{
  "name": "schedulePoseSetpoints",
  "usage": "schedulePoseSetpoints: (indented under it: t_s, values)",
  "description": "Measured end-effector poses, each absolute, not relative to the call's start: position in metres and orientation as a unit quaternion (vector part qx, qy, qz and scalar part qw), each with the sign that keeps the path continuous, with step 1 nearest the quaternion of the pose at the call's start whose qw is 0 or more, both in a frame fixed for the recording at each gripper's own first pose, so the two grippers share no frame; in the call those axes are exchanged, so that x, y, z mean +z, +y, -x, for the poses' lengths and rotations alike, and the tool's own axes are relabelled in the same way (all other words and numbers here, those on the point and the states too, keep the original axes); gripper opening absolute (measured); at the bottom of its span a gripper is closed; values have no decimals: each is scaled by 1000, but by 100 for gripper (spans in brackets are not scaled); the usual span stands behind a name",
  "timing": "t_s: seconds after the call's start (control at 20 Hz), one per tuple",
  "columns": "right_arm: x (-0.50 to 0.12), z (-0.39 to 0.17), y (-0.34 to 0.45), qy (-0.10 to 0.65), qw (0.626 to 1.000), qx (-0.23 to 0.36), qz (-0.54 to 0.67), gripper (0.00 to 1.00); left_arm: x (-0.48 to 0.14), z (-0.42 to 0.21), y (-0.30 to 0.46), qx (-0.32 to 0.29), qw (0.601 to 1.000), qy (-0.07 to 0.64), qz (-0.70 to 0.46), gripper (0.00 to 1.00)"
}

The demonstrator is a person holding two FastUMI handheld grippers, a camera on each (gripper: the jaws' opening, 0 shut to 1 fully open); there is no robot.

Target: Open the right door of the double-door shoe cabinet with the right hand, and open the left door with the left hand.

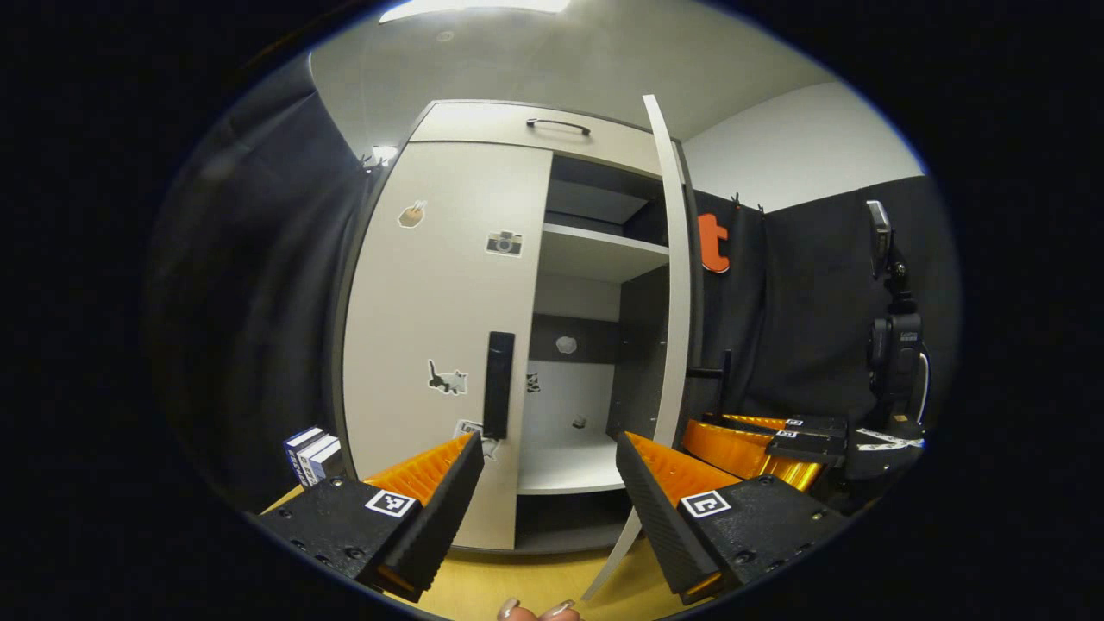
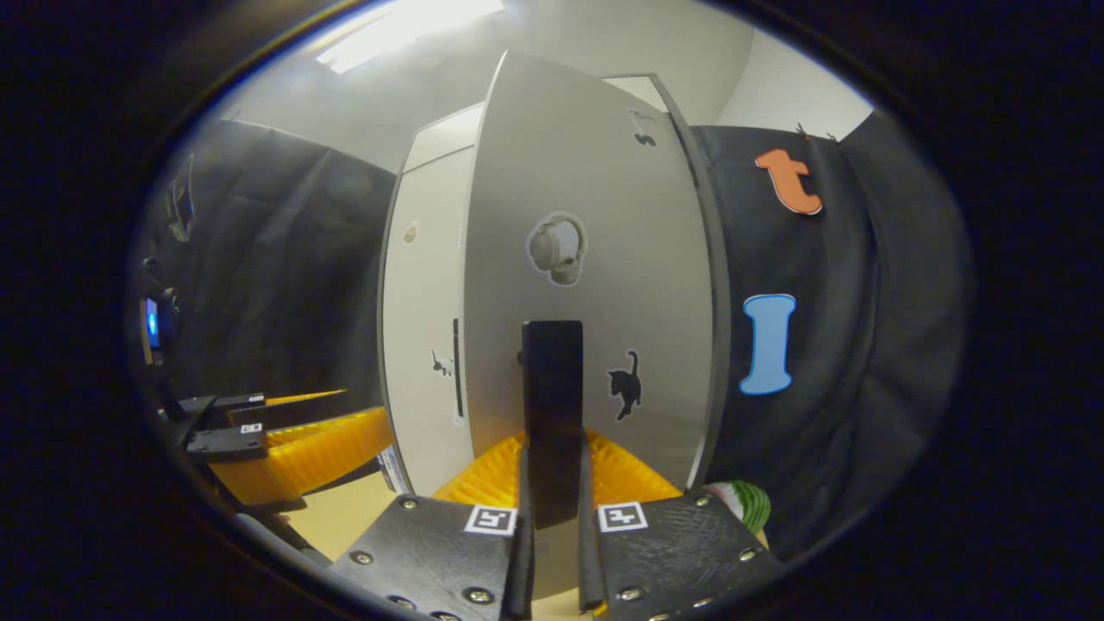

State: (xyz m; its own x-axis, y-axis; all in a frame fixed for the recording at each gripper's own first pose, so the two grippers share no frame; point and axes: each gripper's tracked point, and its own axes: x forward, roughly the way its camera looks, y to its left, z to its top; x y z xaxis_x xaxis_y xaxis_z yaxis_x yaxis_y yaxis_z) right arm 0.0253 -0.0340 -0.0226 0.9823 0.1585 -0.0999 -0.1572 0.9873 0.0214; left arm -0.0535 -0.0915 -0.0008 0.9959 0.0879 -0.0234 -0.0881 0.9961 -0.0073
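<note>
Right door point(image 2: 595, 259) swung open, right gripper point(image 2: 552, 517) clamped on its black handle point(image 2: 552, 414). Left door point(image 1: 448, 328) closed; left gripper point(image 1: 548, 492) open, facing its handle point(image 1: 498, 384).

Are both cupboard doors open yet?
Half done. The right door is swung open, and the right gripper is shut on its black handle. The left door is closed; the left gripper is open, short of its handle.

Shoe cabinet point(image 1: 483, 129) on the desk point(image 1: 526, 586), 1 door swung out.

The right door point(image 2: 595, 259) stands out before the cabinet, its handle point(image 2: 552, 414) between the right gripper's point(image 2: 554, 552) fingers; the left door point(image 1: 440, 328) lies flush, ahead of the left gripper point(image 1: 543, 492).
</note>
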Motion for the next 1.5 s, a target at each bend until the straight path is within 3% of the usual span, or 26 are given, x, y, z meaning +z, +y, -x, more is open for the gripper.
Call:
schedulePoseSetpoints:
  t_s: [0.05, 0.5, 0.55, 0.95, 1.5]
  values:
    - [-22, -21, -40, 51, 996, 78, -8, 21, -3, 55, -100, 42, 999, 14, 3, 96]
    - [-20, 3, -80, 54, 996, 70, -17, 19, -7, 63, -139, 47, 999, 14, 3, 96]
    - [-20, 5, -86, 54, 996, 66, -19, 19, -7, 62, -141, 46, 999, 14, 3, 92]
    - [-20, 11, -153, 52, 999, -15, -4, 11, -14, 46, -173, 17, 1000, 21, 8, 96]
    - [-26, 15, -164, 53, 999, -8, -6, 8, -14, 22, -168, 22, 999, 7, 26, 96]
